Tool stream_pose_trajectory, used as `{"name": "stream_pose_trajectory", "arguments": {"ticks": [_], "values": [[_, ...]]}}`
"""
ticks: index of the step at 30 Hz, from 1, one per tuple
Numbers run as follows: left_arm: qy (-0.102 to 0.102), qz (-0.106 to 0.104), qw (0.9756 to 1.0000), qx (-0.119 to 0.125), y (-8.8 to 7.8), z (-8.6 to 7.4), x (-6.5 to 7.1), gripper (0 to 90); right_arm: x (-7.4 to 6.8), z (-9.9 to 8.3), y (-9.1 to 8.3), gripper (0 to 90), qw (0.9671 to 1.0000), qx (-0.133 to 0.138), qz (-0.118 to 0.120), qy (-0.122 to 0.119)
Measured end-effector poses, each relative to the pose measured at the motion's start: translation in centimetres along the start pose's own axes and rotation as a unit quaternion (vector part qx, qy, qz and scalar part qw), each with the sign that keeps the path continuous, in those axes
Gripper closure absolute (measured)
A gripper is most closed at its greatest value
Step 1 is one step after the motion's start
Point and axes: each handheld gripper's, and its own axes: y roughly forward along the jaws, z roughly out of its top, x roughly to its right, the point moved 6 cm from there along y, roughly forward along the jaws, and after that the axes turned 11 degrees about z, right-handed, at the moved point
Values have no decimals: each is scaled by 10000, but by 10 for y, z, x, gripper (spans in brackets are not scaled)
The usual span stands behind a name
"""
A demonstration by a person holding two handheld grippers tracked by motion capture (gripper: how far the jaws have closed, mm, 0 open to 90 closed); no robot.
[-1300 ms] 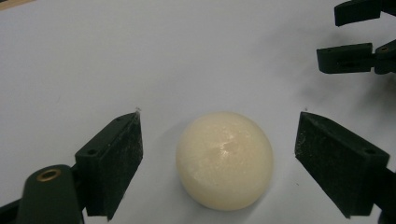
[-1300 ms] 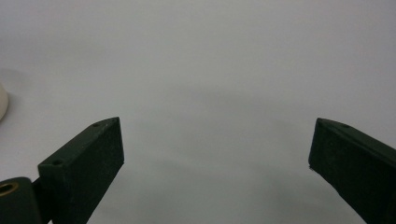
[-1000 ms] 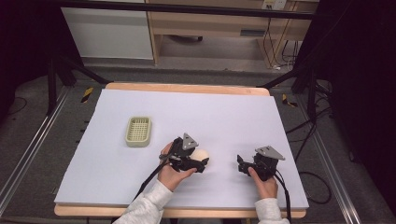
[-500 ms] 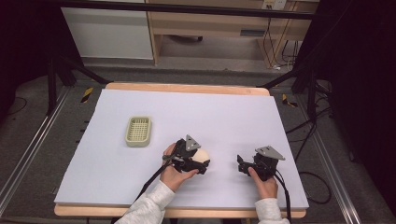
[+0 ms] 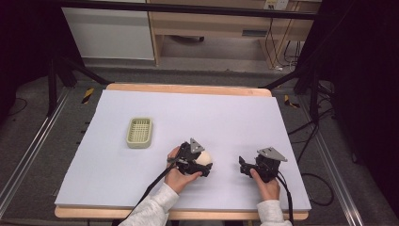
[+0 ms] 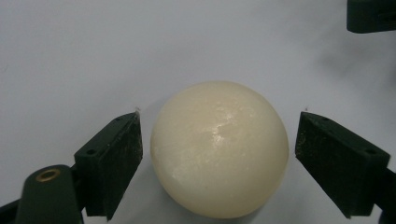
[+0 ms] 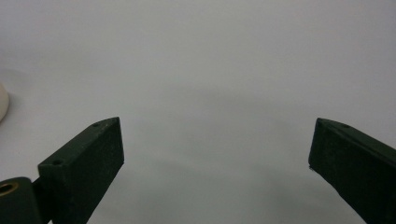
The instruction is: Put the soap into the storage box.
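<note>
Straddling a cream-coloured ball (image 6: 219, 149), my left hand-held gripper (image 5: 203, 165) has its jaws spread apart, one on each side of the ball with a thin gap on both sides, so neither pad touches it. In the left gripper view the ball sits on the pale lavender worktop (image 5: 226, 117) squarely between the two black jaws, glossy, with a soft highlight near its top. From the high view the ball (image 5: 203, 158) lies at about 6 o'clock on the worktop, slightly left of the middle line and toward my edge, and my left hand (image 5: 178, 174) wraps the gripper body from behind, its cable trailing back toward me.

My right hand-held gripper (image 5: 242, 165) rests low over the worktop at about 5 o'clock, pointing toward the ball, its jaws wide apart with nothing between them but bare surface. My right hand (image 5: 267, 186) grips it from behind, and the grey three-cornered plate (image 5: 271, 153) sits on top. In the right gripper view a sliver of the ball (image 7: 3, 105) shows at the left edge, well apart from the jaws.

A small pale green slotted tray (image 5: 139, 132), like a soap dish, lies at about 9 o'clock from the ball, well apart from both grippers.
</note>
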Motion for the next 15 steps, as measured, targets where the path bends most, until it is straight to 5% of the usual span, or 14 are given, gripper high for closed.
{"name": "stream_pose_trajectory", "arguments": {"ticks": [15], "values": [[-12, -13, 10000, -65, 5, -4, 1, 223, 0, 0, 0, 38, 10000, -8, 2, 1]]}}
